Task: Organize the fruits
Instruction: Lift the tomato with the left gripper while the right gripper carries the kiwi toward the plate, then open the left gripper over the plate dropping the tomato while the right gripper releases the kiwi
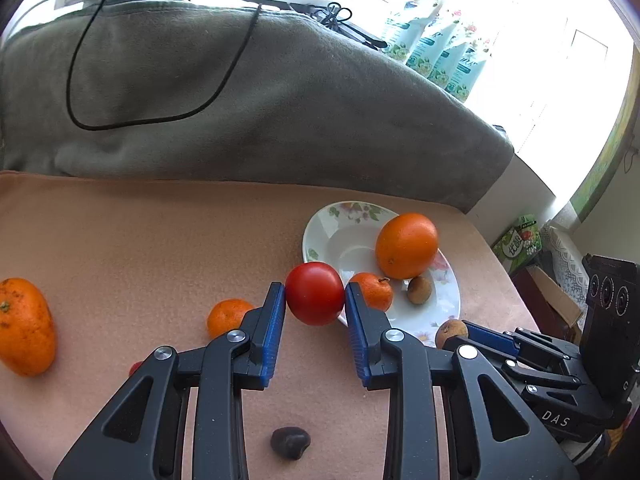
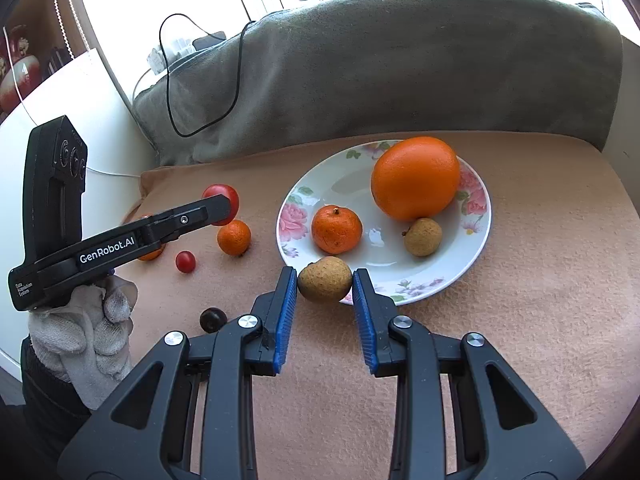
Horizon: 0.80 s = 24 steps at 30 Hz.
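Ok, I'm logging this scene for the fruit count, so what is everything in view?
plate: 1, white floral, on tan cloth
orange: 1, orange, on plate
mandarins: 2 small orange, one on plate, one on cloth
big mandarin: 1, orange, cloth's left
longans: 2 brown, one on plate, one in right claw
tomato: 1, red, in left claw
cherry tomato: 1, red, on cloth
dark nut: 1, brown-black, on cloth
blanket: 1, grey, behind
left claw: shut on tomato
right claw: shut on longan
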Motion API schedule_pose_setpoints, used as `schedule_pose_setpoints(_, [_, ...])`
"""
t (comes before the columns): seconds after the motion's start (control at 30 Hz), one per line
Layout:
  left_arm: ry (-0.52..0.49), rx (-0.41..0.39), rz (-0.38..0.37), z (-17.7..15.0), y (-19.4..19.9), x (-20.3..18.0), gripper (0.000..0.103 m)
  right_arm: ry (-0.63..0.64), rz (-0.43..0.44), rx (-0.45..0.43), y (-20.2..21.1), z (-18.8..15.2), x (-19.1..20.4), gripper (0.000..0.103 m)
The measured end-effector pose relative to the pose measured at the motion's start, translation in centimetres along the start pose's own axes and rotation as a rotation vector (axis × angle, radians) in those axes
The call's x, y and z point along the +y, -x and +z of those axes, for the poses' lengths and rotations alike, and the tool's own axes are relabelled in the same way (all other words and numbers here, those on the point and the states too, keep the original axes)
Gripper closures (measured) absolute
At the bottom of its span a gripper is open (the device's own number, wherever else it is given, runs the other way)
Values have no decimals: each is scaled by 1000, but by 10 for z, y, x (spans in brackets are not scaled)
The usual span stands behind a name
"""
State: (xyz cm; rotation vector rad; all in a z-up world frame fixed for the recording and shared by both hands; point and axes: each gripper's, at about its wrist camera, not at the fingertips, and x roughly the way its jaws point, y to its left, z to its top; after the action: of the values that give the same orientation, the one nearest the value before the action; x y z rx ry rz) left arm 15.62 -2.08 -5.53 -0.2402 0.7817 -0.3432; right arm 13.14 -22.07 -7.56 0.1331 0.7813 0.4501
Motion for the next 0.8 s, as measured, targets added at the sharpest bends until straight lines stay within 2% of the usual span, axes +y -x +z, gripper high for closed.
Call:
schedule_pose_setpoints(0.4, [-74, 57, 7, 17, -38, -22, 74, 30, -43, 3, -6, -2, -2, 73])
schedule_pose_setpoints(0.8, [-58, 65, -4, 24, -38, -21, 74, 38, -55, 0, -8, 0, -1, 73])
